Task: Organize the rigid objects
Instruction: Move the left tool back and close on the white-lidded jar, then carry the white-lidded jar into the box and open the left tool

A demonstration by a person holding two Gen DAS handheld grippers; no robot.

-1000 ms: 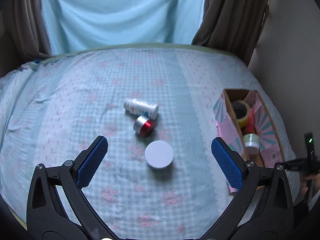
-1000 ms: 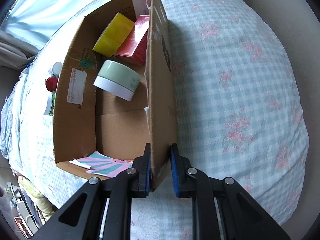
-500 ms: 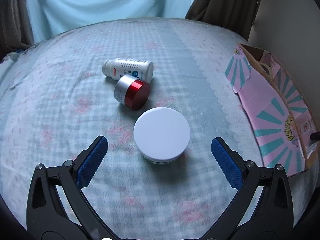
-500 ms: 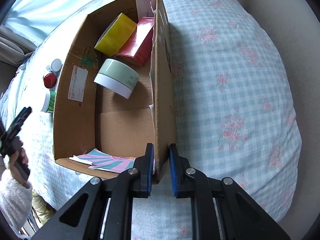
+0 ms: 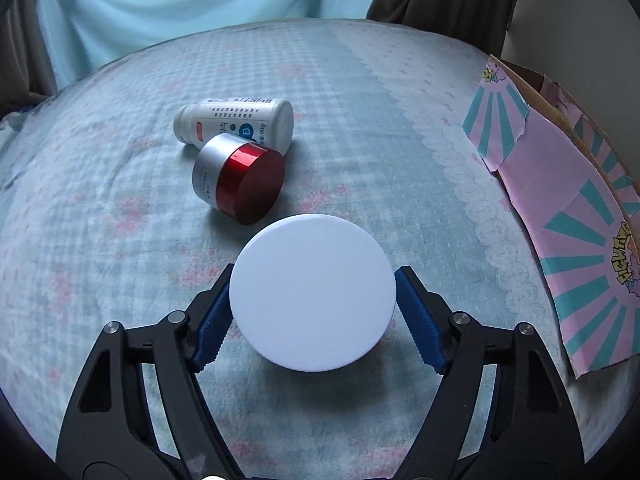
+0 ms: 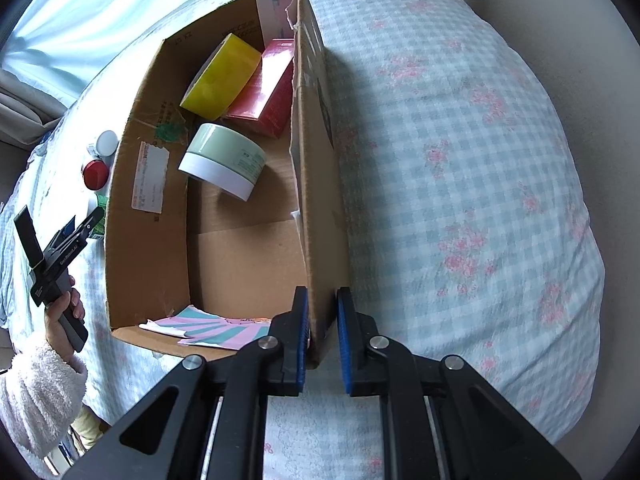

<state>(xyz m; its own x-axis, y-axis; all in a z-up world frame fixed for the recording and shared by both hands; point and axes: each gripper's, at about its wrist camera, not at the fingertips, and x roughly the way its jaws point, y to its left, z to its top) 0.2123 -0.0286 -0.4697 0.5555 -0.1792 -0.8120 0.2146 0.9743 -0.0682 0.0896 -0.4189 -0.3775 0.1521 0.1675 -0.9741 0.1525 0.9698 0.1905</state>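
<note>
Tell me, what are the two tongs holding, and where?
The left tongs squeeze the round white-lidded jar by its opposite sides. The right tongs pinch the brown cardboard box by its side wall, near the corner.

Checked floral bedspread, pale blue curtain

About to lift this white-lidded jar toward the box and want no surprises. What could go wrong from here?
1. The left gripper closes on the white-lidded jar at its wide lid; the round edge may slip out.
2. The red-lidded jar lies on its side just beyond, leaning on the white bottle; a nudge could roll both.
3. The right gripper pinches only the cardboard box wall, which could flex.
</note>
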